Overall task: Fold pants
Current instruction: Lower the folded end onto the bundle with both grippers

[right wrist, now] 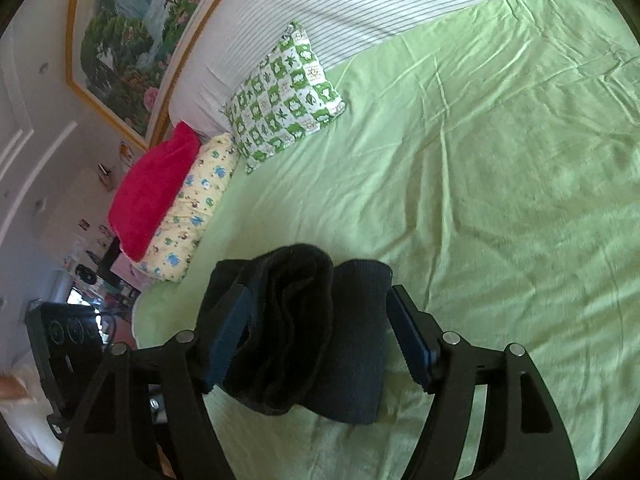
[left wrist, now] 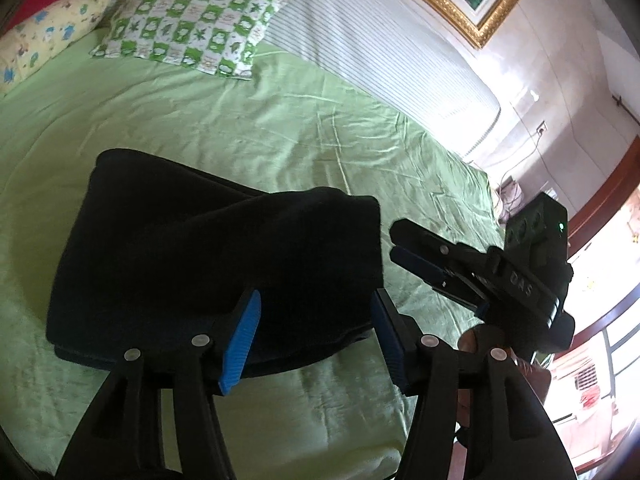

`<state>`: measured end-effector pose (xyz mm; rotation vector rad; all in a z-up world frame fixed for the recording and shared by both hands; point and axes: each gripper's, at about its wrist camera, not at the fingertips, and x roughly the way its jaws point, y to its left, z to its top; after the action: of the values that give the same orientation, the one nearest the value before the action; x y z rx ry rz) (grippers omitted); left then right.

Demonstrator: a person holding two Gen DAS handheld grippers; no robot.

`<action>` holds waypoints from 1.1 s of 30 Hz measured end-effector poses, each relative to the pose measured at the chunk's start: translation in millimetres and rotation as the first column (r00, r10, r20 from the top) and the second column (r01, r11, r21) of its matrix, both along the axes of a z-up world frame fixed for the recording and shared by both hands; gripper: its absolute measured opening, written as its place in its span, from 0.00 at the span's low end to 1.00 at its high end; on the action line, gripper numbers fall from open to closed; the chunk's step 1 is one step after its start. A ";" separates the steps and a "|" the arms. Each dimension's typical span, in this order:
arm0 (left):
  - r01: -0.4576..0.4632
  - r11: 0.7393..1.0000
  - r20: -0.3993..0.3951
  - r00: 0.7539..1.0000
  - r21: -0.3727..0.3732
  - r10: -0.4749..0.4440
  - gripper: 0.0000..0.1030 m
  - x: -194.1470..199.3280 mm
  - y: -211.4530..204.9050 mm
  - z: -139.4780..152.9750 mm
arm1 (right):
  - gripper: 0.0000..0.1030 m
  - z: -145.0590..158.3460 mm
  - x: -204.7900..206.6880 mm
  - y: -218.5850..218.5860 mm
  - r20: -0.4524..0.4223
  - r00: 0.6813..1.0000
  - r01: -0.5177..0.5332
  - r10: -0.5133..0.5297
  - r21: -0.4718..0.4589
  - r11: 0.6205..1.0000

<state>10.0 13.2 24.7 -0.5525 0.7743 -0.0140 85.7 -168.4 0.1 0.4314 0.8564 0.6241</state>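
On the left of the left wrist view, the black pants [left wrist: 208,252] lie on the green bedsheet [left wrist: 280,128] as a compact, layered bundle, already doubled over more than once. The left gripper [left wrist: 316,336] stands spread wide over the near edge of that bundle, its blue pads [left wrist: 240,344] on either side of the cloth without pinching it. Further right in the same view, the right gripper [left wrist: 404,248] points in at the bundle's right-hand end, its fingers close together there; whether cloth sits between them cannot be told from this side.

The right wrist view looks along the right-hand gripper: its fingers stand apart with the thick rolled end of the pants between them, and the left pad [right wrist: 228,340] is partly covered by fabric. Whether the pads truly press the cloth is unclear.

The fold appears to be in its last stage, with the bundle being tidied or set down. The next move likely calls for squaring the loose right end flat onto the layers beneath, then drawing both grippers clear without dragging the top layer.
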 end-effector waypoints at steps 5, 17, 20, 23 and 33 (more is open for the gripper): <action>-0.020 1.000 0.007 1.000 -0.001 0.020 0.58 -7.0 8.6 3.2 | 0.77 4.2 -10.9 6.5 0.006 1.000 0.015 -0.015 -0.025 1.000; -0.077 0.997 0.013 0.997 -0.031 0.078 0.64 -23.3 40.1 8.2 | 0.80 12.0 -26.0 23.2 0.035 0.999 0.035 -0.032 -0.097 0.995; -0.094 0.995 0.011 0.995 -0.035 0.095 0.64 -26.3 47.2 7.8 | 0.80 11.8 -25.8 25.4 0.028 0.999 0.035 -0.033 -0.101 0.994; -0.112 0.993 0.009 0.994 -0.042 0.112 0.66 -28.6 54.5 6.1 | 0.80 11.4 -27.0 29.2 0.023 0.999 0.037 -0.035 -0.106 0.994; -0.165 0.985 -0.011 0.986 -0.058 0.165 0.67 -35.6 82.1 -1.8 | 0.83 4.2 -25.2 35.9 -0.013 0.998 0.053 -0.054 -0.105 0.993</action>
<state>-25.6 95.3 22.9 -0.6718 0.7336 0.1179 60.5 -132.5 4.3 0.3633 0.8854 0.5242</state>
